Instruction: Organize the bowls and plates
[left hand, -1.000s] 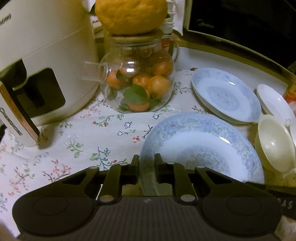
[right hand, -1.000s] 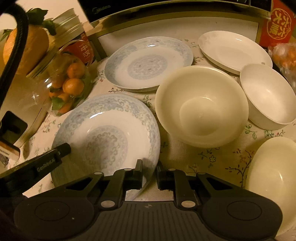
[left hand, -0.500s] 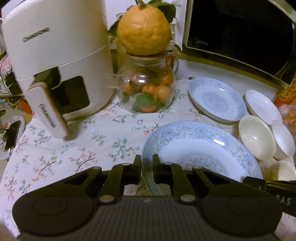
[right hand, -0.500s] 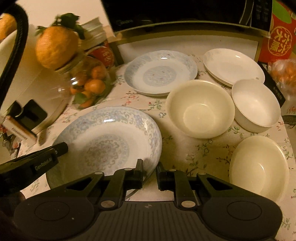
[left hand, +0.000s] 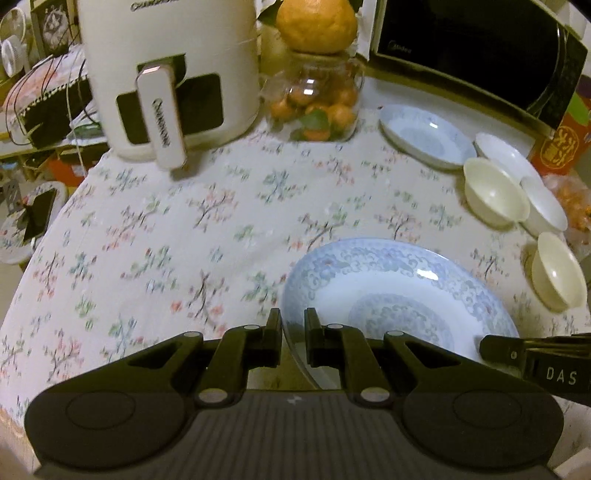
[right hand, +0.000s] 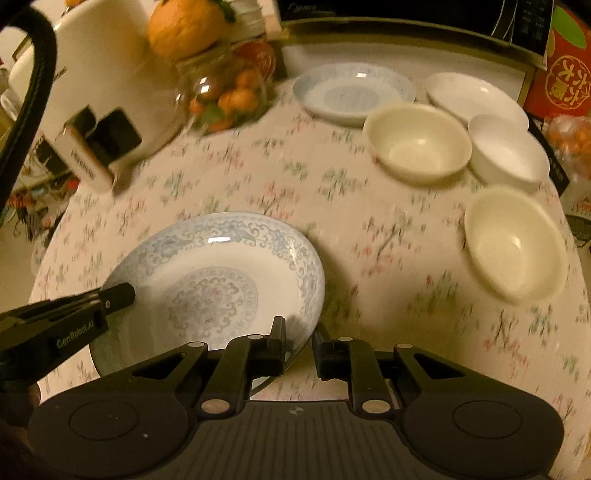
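A blue-patterned plate (left hand: 399, 288) hangs just above the floral tablecloth, held at both sides. My left gripper (left hand: 293, 321) is shut on its left rim. My right gripper (right hand: 299, 328) is shut on its right rim. Each gripper's tip shows in the other wrist view, clamped on the plate (right hand: 207, 277). A second blue plate (right hand: 354, 92) and a white plate (right hand: 476, 98) lie at the back. Two cream bowls (right hand: 417, 147) (right hand: 515, 243) and a white bowl (right hand: 509, 153) stand at the right.
A white air fryer (left hand: 166, 74) stands at the back left. Beside it is a glass jar of small oranges (left hand: 317, 99) with a large citrus fruit (left hand: 316, 22) on top. A black microwave (left hand: 472, 51) and a red box (right hand: 569, 66) line the back. The table's edge curves away on the left.
Both grippers have drawn back toward the near side of the table with the blue plate between them. The jar, the fryer and the other dishes now look farther away.
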Motion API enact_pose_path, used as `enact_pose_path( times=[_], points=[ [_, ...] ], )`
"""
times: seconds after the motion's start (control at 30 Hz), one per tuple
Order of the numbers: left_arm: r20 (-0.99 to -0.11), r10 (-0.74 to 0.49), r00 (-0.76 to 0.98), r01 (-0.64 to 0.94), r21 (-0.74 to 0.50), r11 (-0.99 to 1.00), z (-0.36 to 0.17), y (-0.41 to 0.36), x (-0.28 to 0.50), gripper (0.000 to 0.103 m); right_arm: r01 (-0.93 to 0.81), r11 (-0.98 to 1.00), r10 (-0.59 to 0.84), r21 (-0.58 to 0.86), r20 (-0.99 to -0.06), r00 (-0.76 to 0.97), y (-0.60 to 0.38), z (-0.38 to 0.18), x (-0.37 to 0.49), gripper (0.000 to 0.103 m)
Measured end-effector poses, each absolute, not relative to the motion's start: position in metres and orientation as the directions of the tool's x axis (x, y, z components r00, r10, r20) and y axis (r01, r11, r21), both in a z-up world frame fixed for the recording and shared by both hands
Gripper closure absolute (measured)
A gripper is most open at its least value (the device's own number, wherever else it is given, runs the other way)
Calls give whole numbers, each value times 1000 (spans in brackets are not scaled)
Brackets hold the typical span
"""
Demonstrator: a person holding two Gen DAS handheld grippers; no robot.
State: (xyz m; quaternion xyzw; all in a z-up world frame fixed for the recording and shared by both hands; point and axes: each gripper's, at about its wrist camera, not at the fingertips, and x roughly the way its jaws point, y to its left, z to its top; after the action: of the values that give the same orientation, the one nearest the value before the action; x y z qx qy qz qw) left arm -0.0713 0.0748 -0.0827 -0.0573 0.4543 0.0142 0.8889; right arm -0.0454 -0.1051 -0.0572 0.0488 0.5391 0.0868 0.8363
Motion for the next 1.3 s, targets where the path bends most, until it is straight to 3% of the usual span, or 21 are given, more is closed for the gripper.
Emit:
enact_pose_path(
  times=[0.4, 1.3],
  points=[
    [-842, -28, 538, -78, -83, 994, -109, 70, -90, 91, -88, 988, 149, 125, -921, 360, -92, -75, -69, 86],
    [-861, 43, 507, -65, 12, 998, -106, 66, -87, 87, -117, 988, 130, 96, -937, 325, -81, -83, -65, 75]
  ],
)
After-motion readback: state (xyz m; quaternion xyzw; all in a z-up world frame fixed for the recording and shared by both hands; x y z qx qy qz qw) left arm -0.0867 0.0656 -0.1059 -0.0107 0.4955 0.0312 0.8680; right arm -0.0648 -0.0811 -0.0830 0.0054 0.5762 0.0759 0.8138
